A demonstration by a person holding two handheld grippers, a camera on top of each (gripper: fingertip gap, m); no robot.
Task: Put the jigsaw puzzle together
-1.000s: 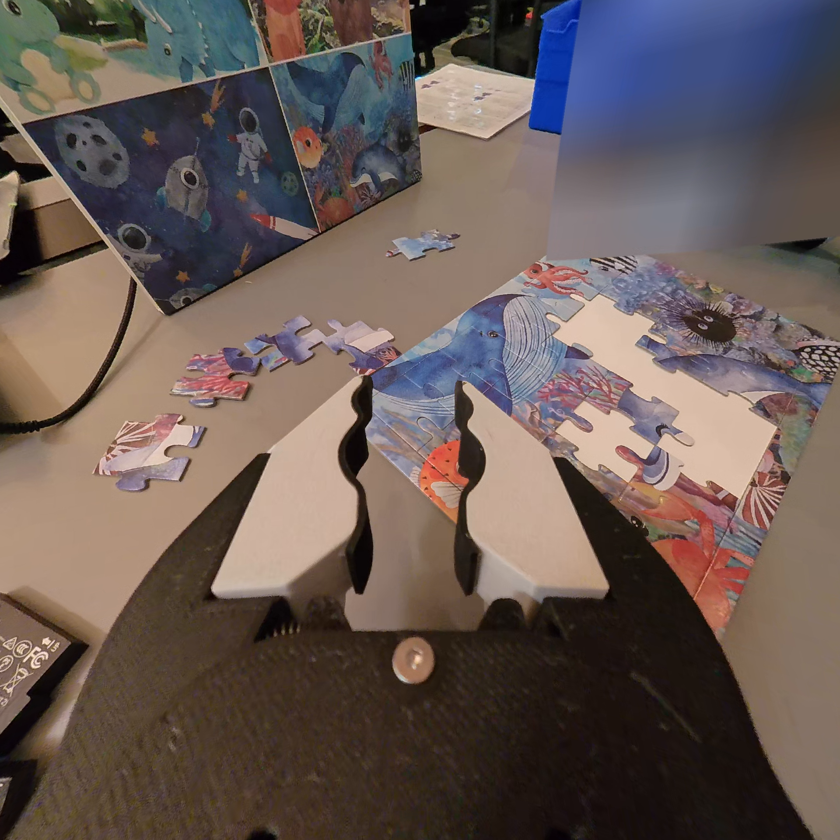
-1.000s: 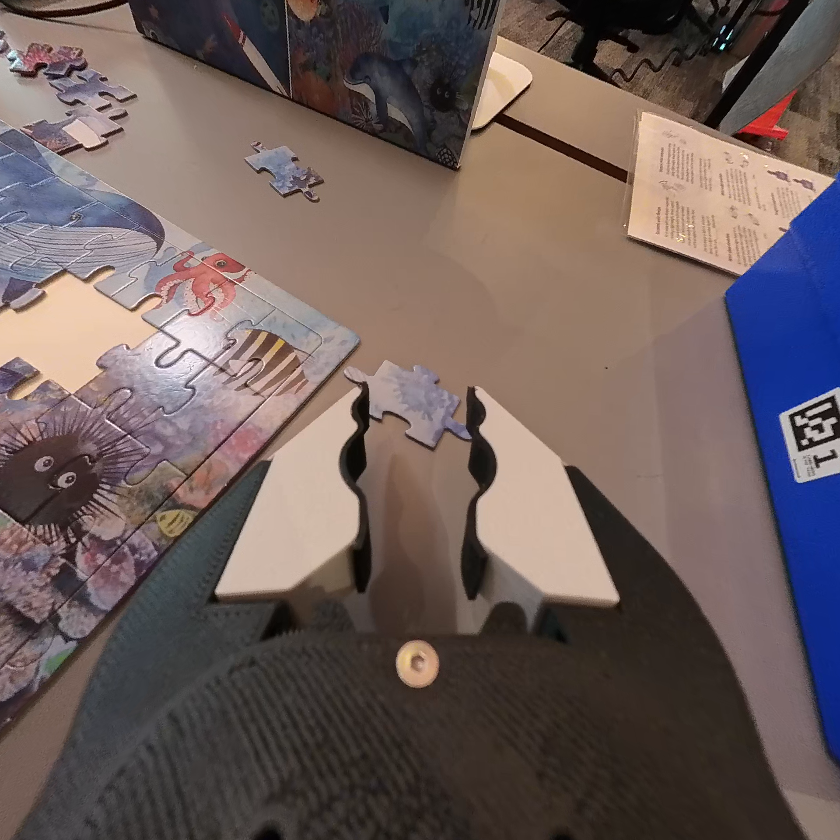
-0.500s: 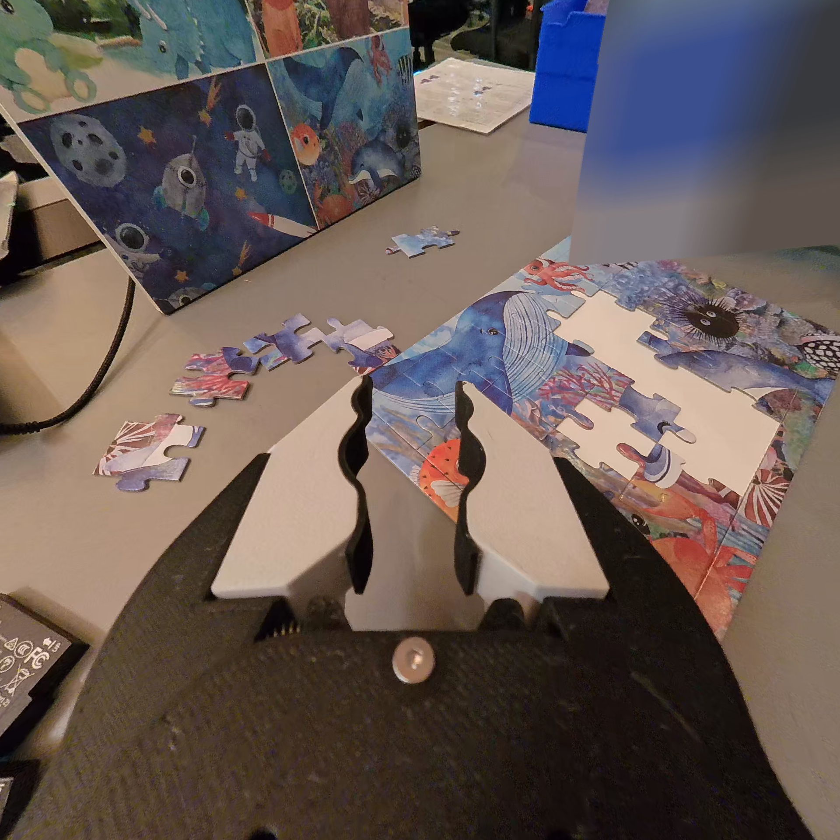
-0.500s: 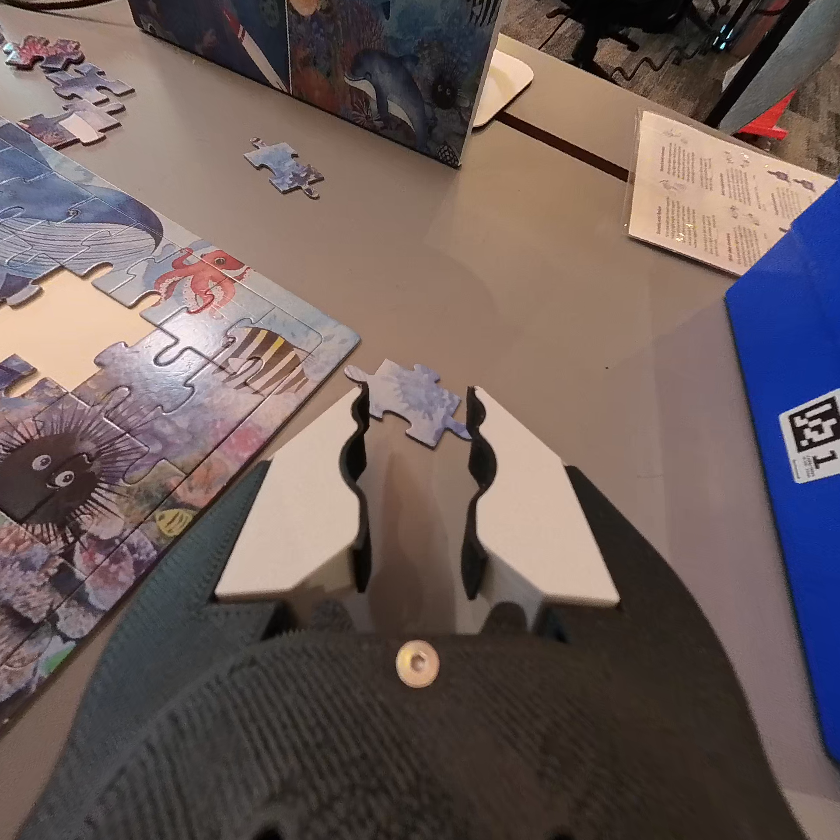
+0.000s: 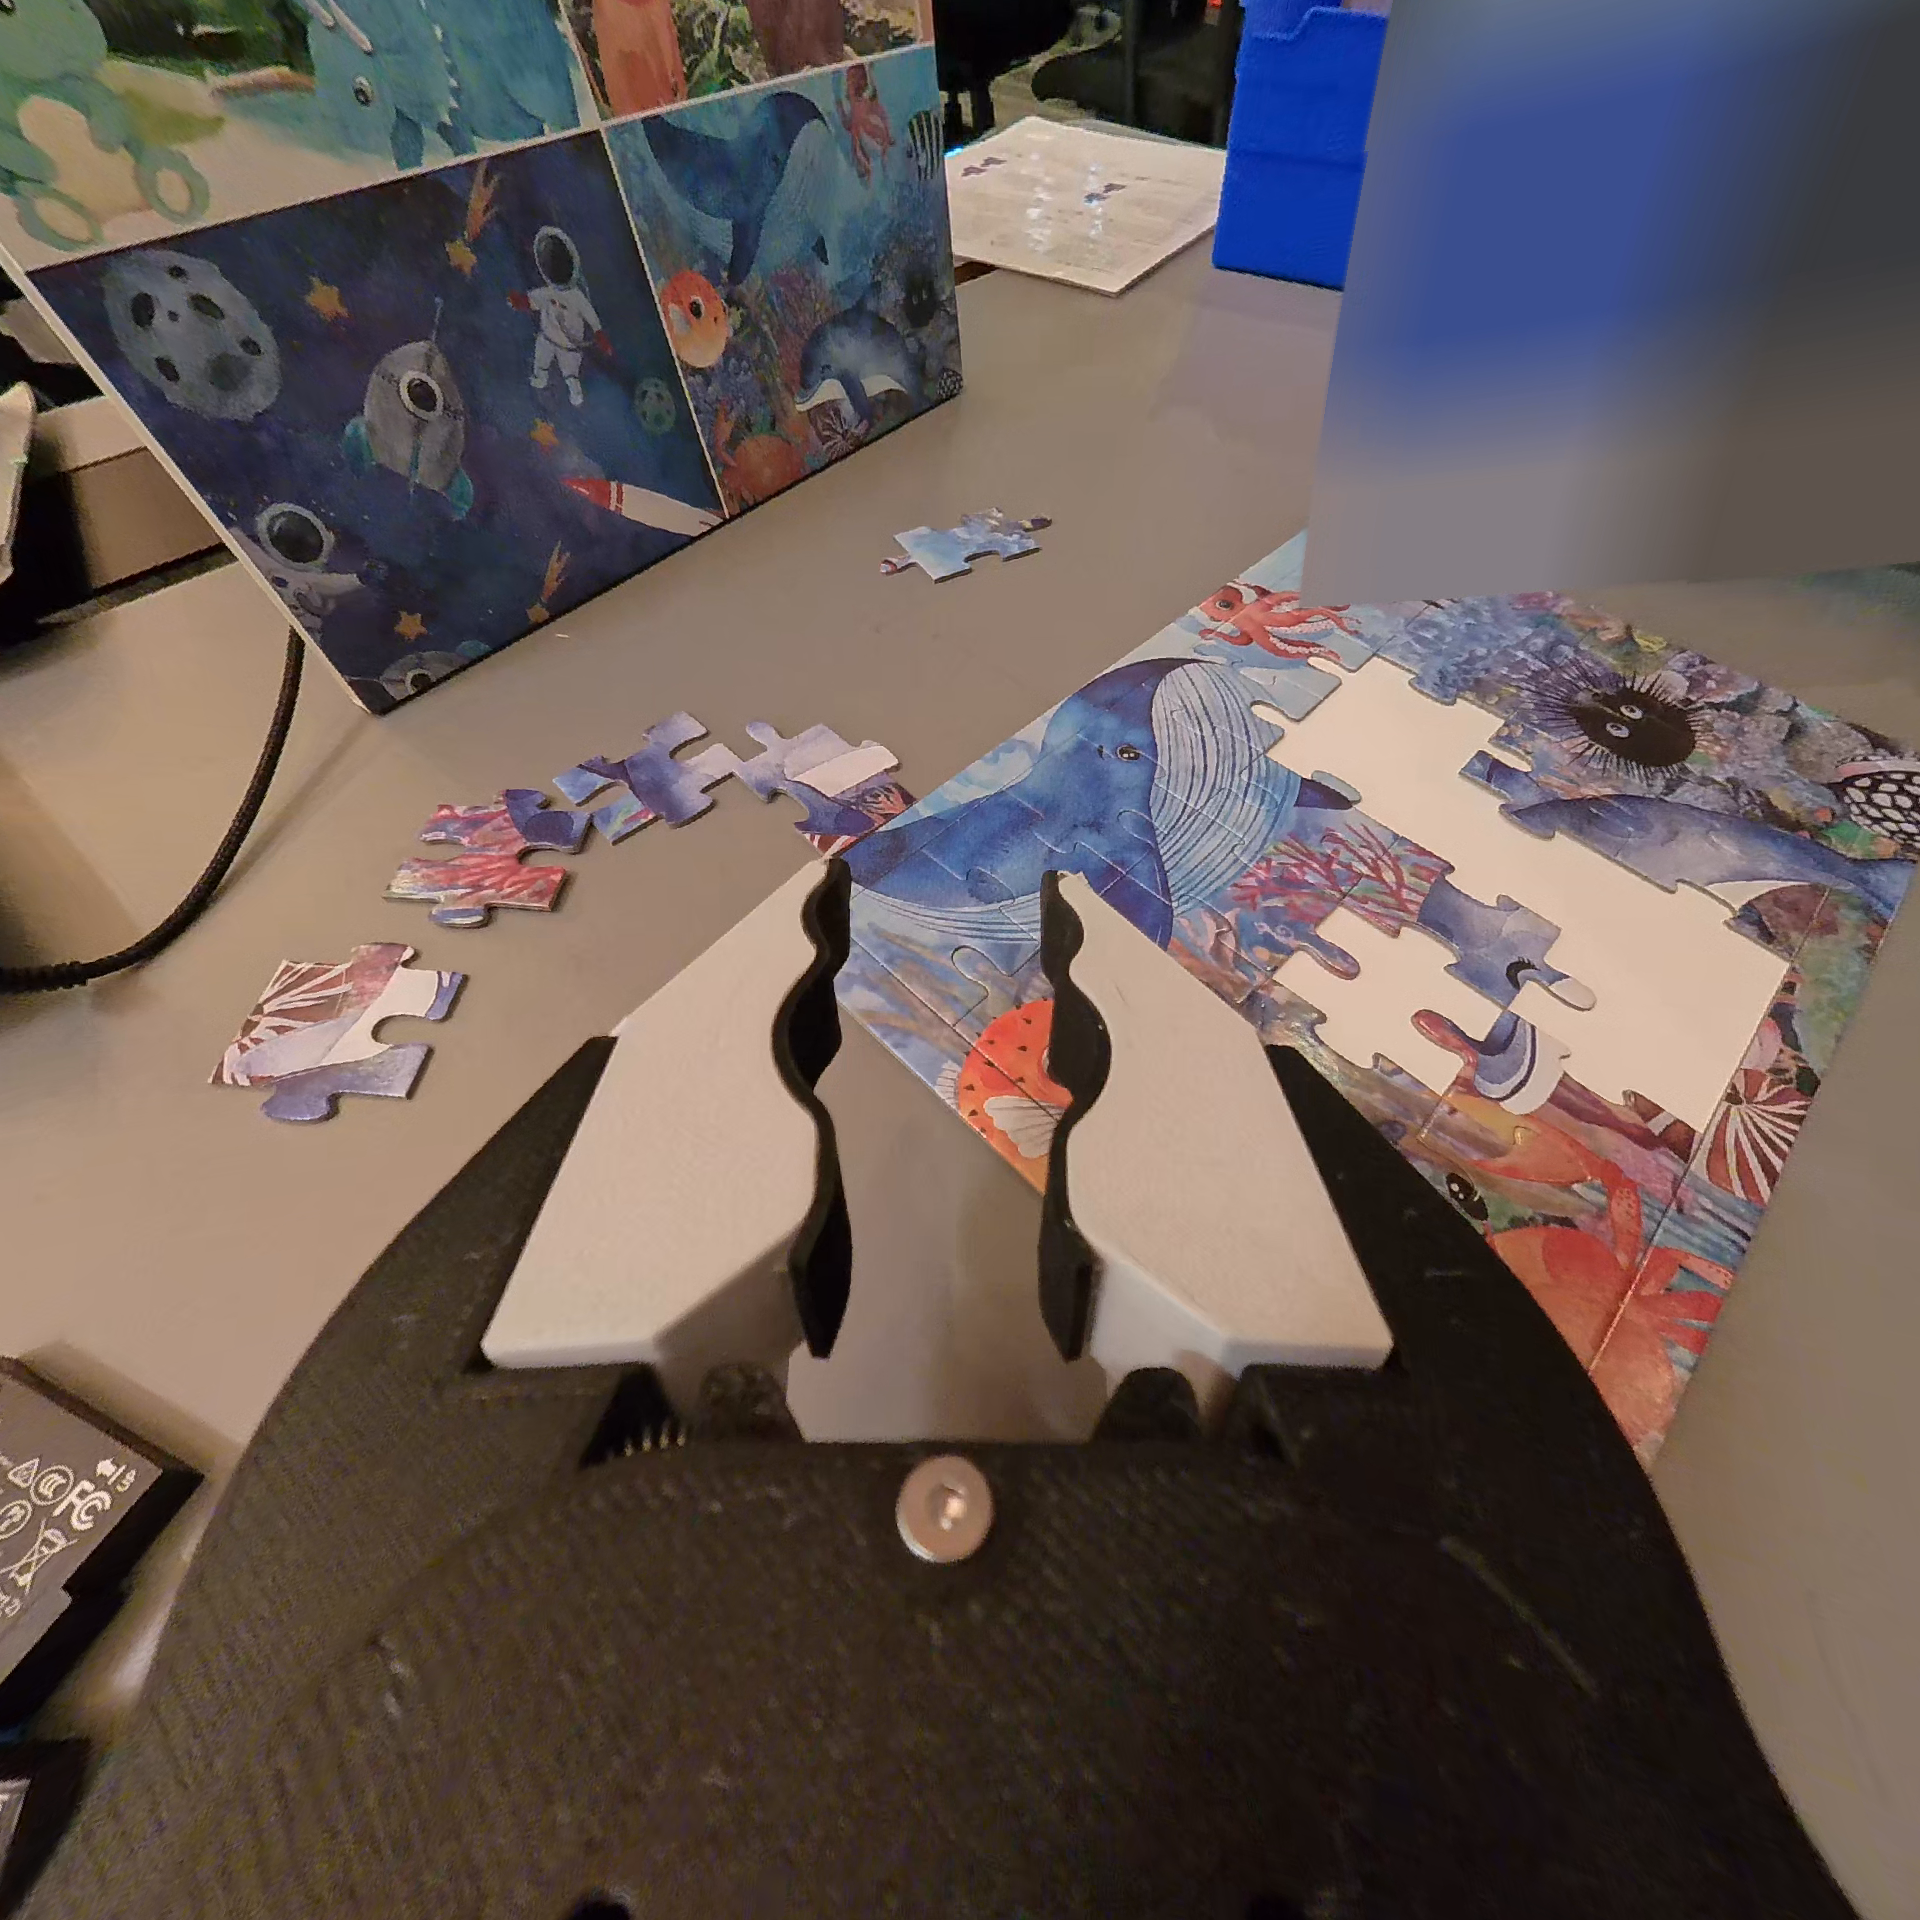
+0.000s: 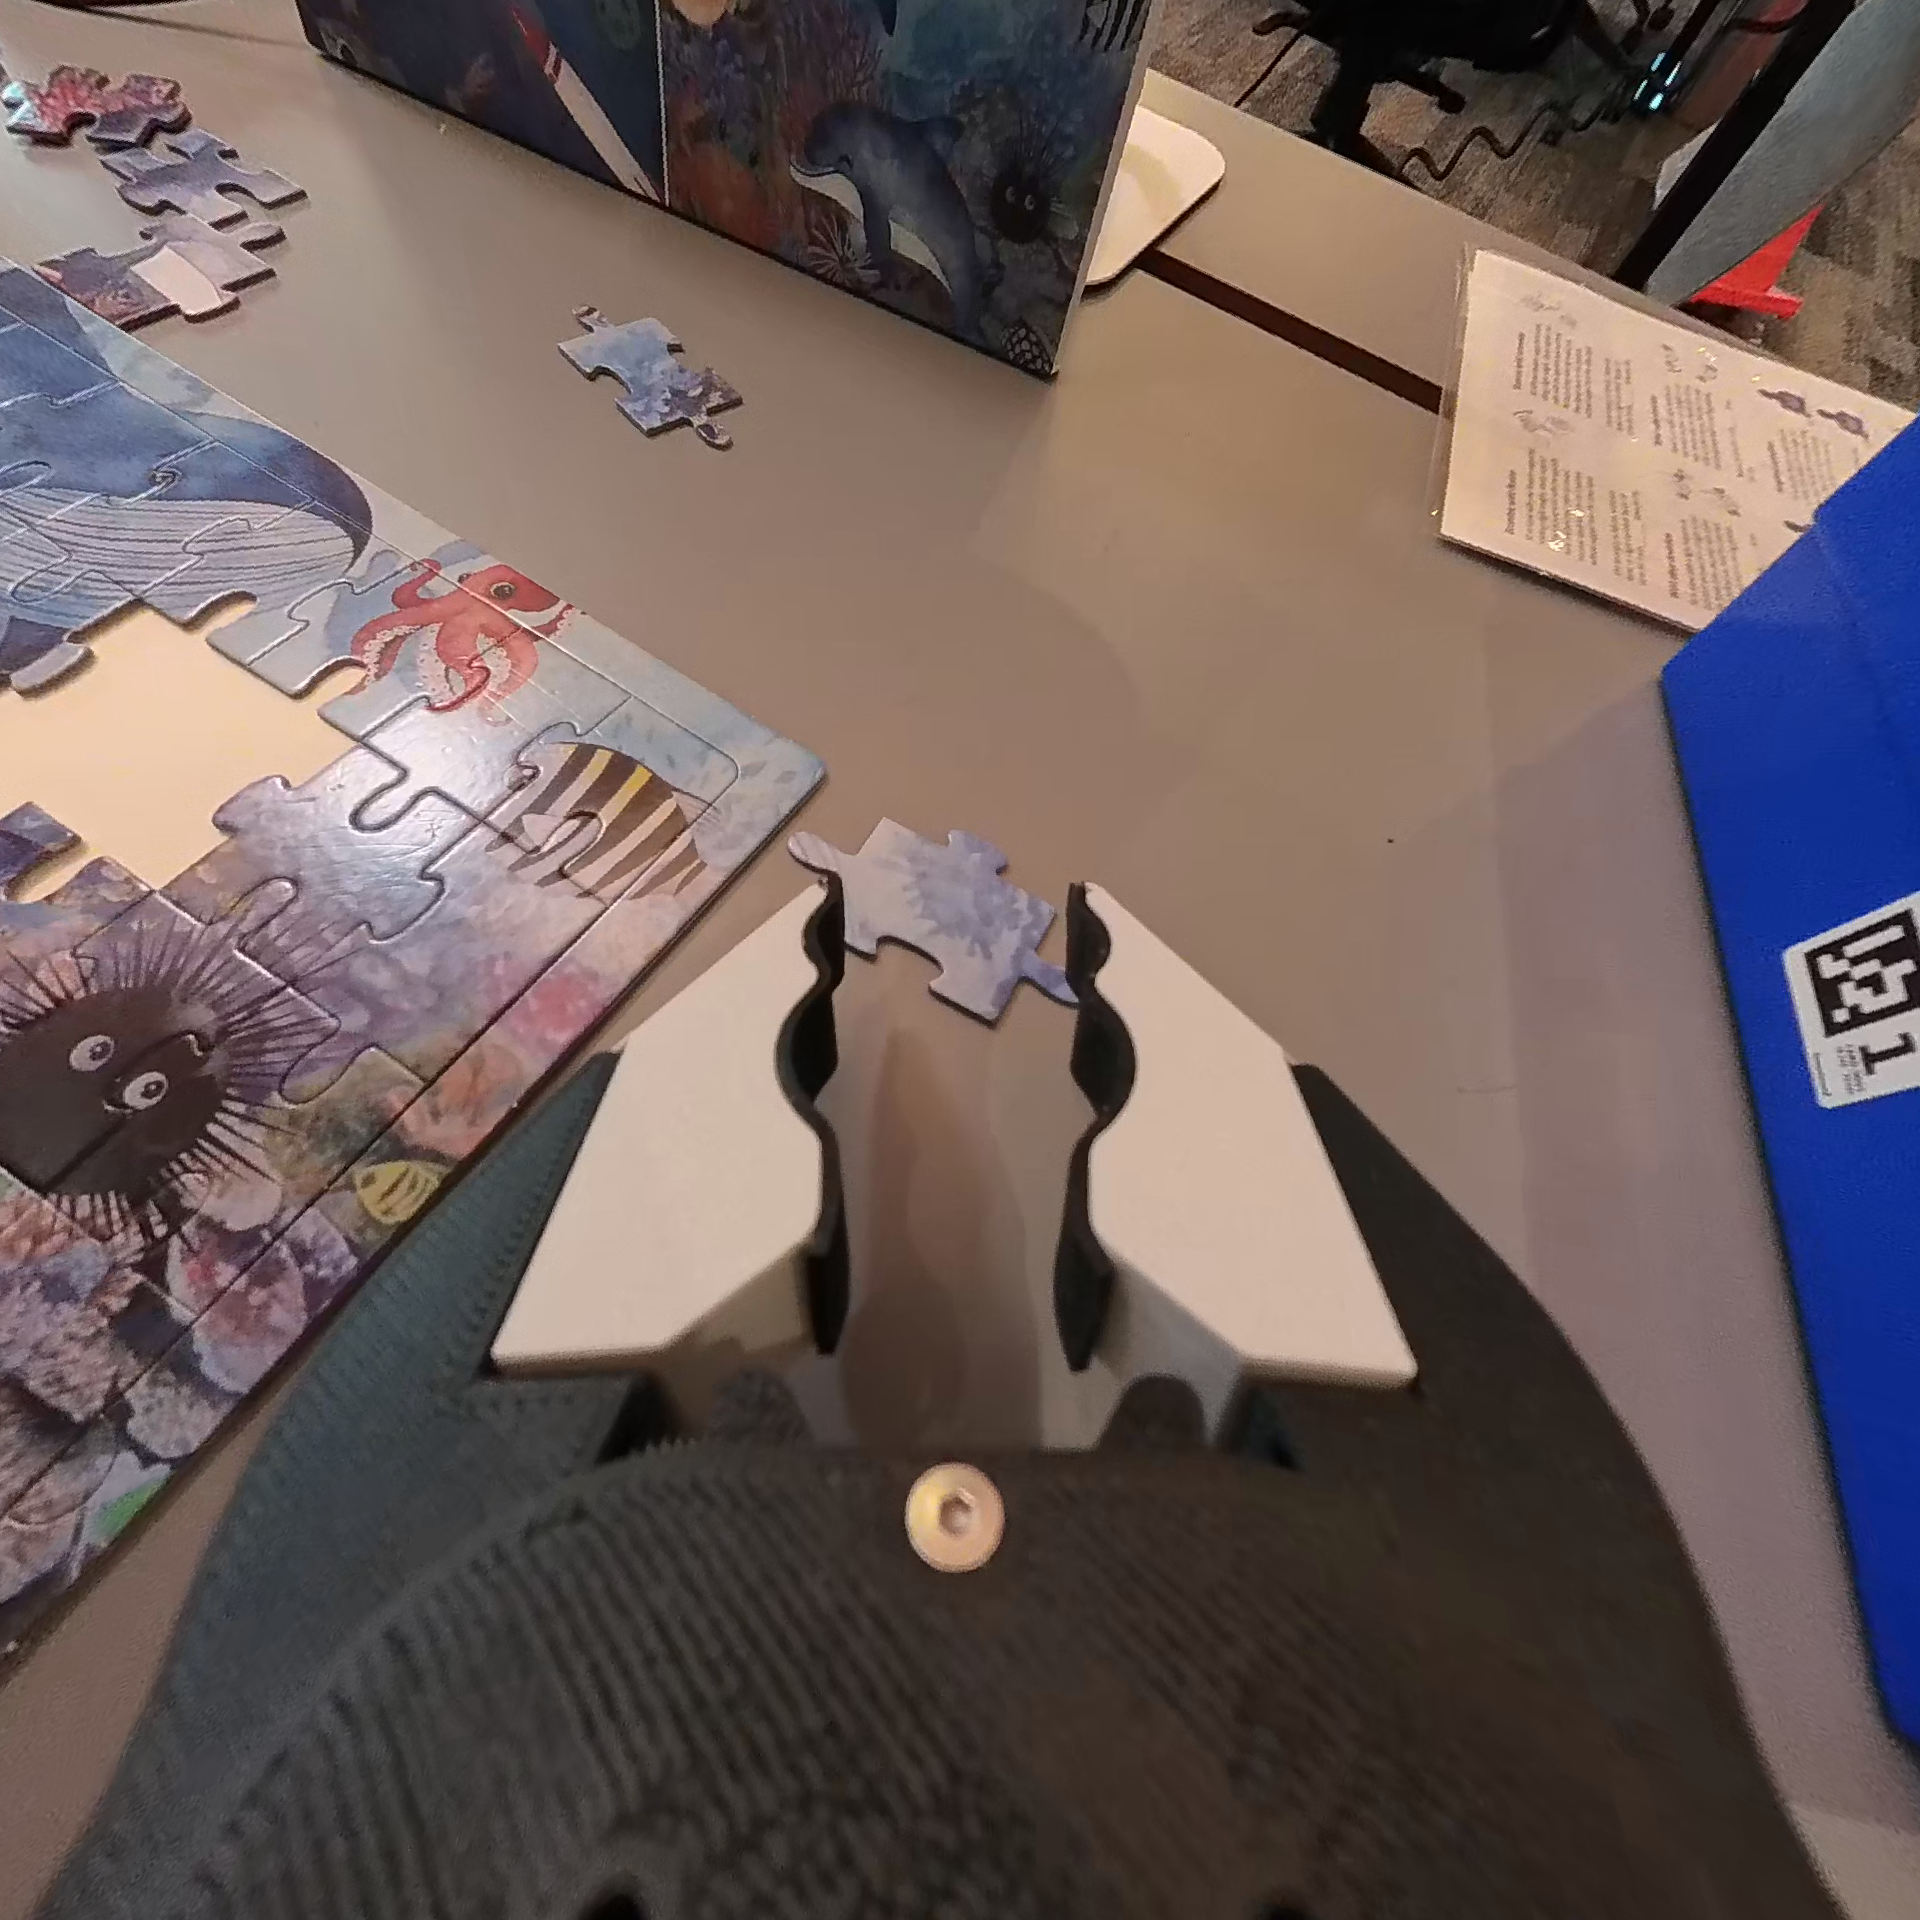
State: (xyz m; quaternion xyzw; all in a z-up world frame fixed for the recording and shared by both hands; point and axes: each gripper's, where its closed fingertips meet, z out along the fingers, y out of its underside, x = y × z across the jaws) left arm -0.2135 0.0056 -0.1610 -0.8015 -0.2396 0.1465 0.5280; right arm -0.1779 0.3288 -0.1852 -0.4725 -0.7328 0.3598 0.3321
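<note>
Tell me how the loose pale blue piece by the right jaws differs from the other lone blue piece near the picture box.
The pale blue piece lies just beyond the right gripper, between its open jaws, close to the puzzle's corner. The lone blue piece lies farther off, near the picture box, with nothing around it. The near one looks paler and softer; the far one has darker blue patches. Both lie flat, picture up, on the grey table.

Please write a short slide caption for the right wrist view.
Open right gripper poised around a pale blue loose piece beside the unfinished puzzle.

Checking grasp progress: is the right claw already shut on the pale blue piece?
No: the right claw is open, the piece lying flat on the table between its tips.
</note>
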